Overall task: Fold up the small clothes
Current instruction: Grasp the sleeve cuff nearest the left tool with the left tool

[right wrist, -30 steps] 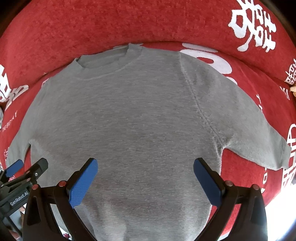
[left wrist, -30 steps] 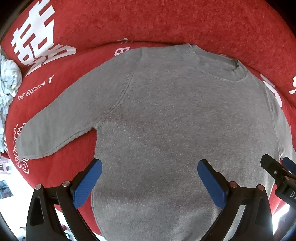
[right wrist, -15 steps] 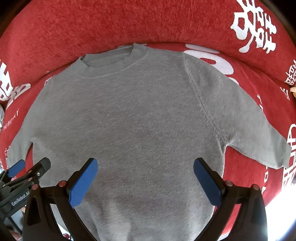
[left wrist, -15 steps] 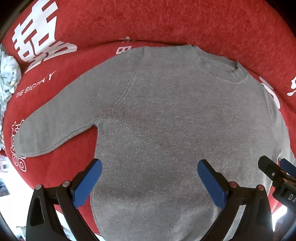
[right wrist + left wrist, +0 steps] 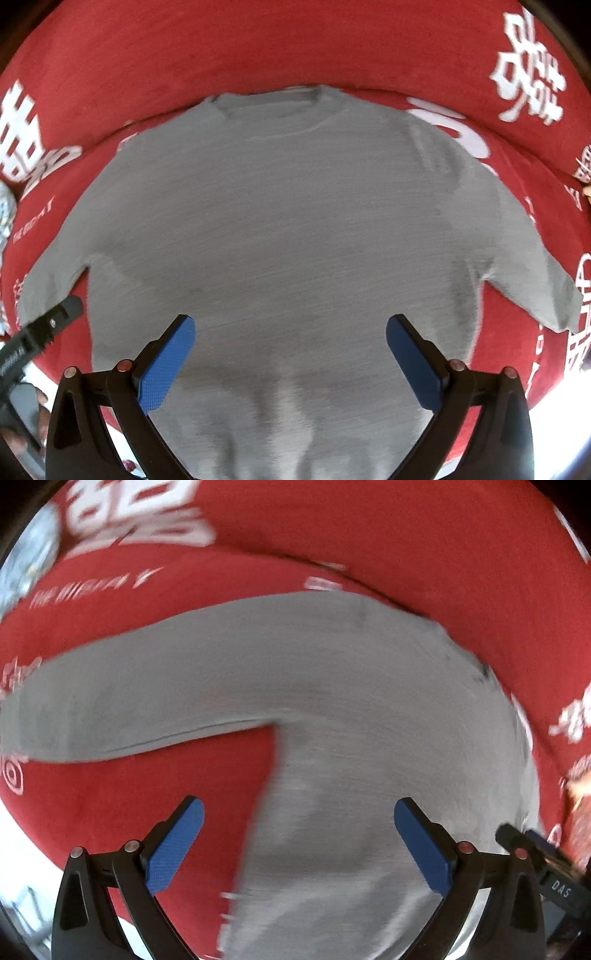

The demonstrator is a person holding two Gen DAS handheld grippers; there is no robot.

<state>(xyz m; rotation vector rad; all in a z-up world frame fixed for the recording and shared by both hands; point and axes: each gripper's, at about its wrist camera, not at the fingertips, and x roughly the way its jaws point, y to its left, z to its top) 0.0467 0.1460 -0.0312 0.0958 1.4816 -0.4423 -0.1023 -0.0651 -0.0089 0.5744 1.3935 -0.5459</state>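
Our left gripper (image 5: 298, 843) holds its blue-padded jaws wide and empty above the sweater's side edge under the sleeve (image 5: 110, 709); our right gripper (image 5: 290, 360) gapes just as wide over the hem. The grey sweater (image 5: 288, 229) lies flat, sleeves spread, on the red cushion (image 5: 258, 48) with white lettering.

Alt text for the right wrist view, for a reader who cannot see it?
A grey sweater lies spread flat, neckline away from the camera and sleeves out, on a red cover with white lettering. The open right hand-held gripper hovers above its hem; the left hand-held gripper enters at lower left.
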